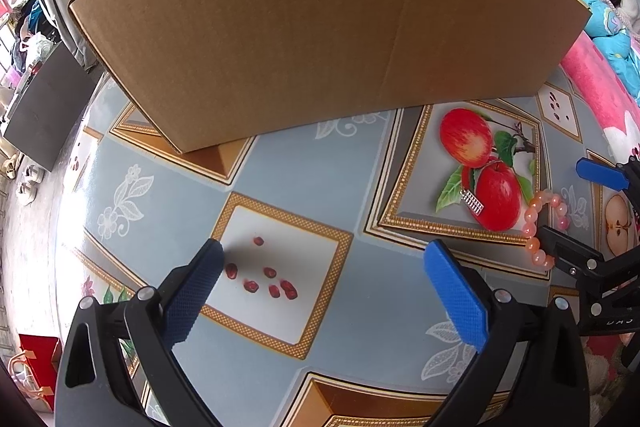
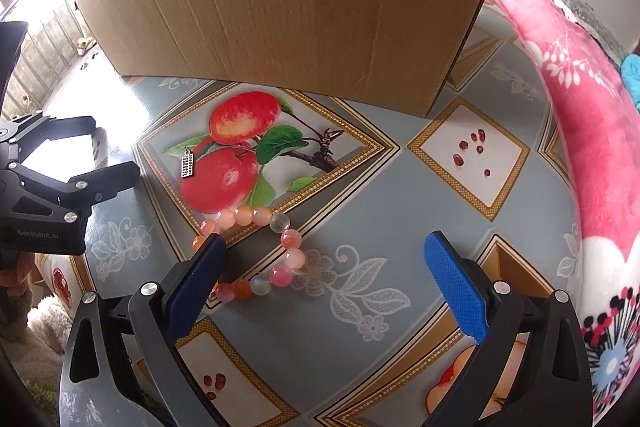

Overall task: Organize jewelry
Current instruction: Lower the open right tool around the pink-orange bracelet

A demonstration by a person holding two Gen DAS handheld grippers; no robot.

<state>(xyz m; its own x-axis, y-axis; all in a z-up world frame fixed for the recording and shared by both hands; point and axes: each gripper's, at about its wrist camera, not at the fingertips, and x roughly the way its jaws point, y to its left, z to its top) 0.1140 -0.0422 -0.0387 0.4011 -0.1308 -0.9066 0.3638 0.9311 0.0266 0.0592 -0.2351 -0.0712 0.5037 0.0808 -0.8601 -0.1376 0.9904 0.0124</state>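
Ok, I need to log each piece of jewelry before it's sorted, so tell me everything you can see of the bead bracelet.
The bead bracelet is a loop of round, glossy, translucent beads in pink, peach and orange, with one nearly clear bead. It looks like polished stone or glass. It lies flat on the patterned tablecloth, in front of the cardboard box and just below the printed apples. The right gripper is open above it, one finger covering the loop's left side; whether that finger touches it is unclear.

Each wrist camera looks steeply down along its own blue-padded fingers, close above the fruit-printed grey tablecloth (image 1: 280, 167). Both face the brown cardboard box (image 1: 320, 27) and share the pink-orange bead bracelet (image 2: 276, 251) and the small silver abacus charm (image 2: 187, 165).
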